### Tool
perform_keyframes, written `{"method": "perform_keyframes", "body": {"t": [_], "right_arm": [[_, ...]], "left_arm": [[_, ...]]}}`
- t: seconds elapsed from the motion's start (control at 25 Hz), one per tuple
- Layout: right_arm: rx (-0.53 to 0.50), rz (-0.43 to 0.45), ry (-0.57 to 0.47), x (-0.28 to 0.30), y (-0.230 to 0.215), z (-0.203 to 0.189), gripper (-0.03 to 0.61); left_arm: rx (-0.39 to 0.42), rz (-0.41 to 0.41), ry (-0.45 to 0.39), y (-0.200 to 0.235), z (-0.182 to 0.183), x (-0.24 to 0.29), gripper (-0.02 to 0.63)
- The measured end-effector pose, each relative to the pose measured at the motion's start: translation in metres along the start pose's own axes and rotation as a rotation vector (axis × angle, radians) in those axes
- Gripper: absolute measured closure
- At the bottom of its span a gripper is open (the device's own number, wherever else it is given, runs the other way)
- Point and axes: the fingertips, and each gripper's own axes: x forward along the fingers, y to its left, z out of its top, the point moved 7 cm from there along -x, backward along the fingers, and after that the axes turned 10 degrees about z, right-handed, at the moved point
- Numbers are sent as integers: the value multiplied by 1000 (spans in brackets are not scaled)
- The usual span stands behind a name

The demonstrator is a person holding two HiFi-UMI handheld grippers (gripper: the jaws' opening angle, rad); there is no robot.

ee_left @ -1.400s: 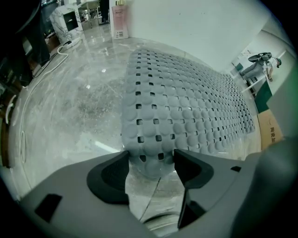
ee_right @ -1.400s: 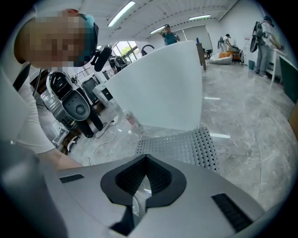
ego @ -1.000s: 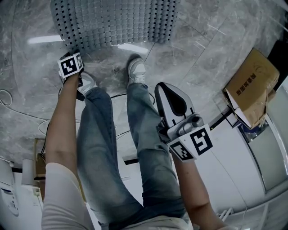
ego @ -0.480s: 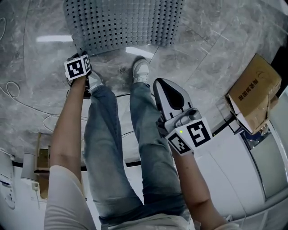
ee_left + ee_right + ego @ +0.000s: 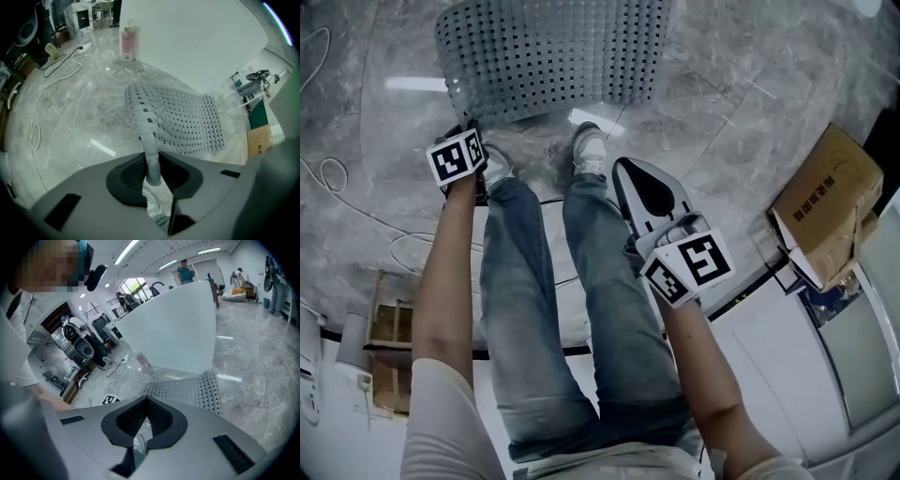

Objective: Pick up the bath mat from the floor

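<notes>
The grey perforated bath mat (image 5: pixel 553 52) lies on the marble floor ahead of my feet. My left gripper (image 5: pixel 461 127) is at its near left corner. In the left gripper view that corner is bunched into a narrow strip (image 5: pixel 151 154) that rises off the floor and runs between the jaws, which are closing on it; the rest of the mat (image 5: pixel 187 122) lies flat. My right gripper (image 5: pixel 628 169) hangs above my right leg, well short of the mat, jaws together with nothing between them. In its own view the right gripper (image 5: pixel 140 427) faces the mat (image 5: pixel 187 390).
A cardboard box (image 5: pixel 830 192) sits at the right beside a white cabinet (image 5: pixel 787 356). Loose cables (image 5: pixel 328 178) curl on the floor at the left. A pink bottle (image 5: pixel 127 44) stands by a white partition (image 5: pixel 187 42) beyond the mat. My shoes (image 5: pixel 587 145) are near the mat's edge.
The left gripper has stayed at the mat's near left corner and drawn back slightly, and that corner now curls up from the floor. The right gripper has barely moved.
</notes>
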Motion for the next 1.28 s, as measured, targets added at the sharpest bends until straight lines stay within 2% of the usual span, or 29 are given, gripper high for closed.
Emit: {"method": "perform_keyframes", "body": {"t": [0.32, 0.64, 0.84, 1.04, 1.28], "right_arm": [[-30, 27, 29, -27, -3, 13, 554], [-74, 91, 65, -51, 6, 27, 554], [-100, 113, 86, -63, 14, 37, 555], [-129, 141, 109, -62, 26, 50, 554], [-165, 179, 109, -62, 50, 80, 554]], "left_arm": [[-92, 36, -50, -6, -8, -69, 540], [-169, 76, -102, 6, -21, -147, 555], [-204, 66, -131, 12, -27, -186, 557], [-242, 63, -188, 14, -16, -233, 558], [-244, 55, -228, 10, -3, -288, 563]]}}
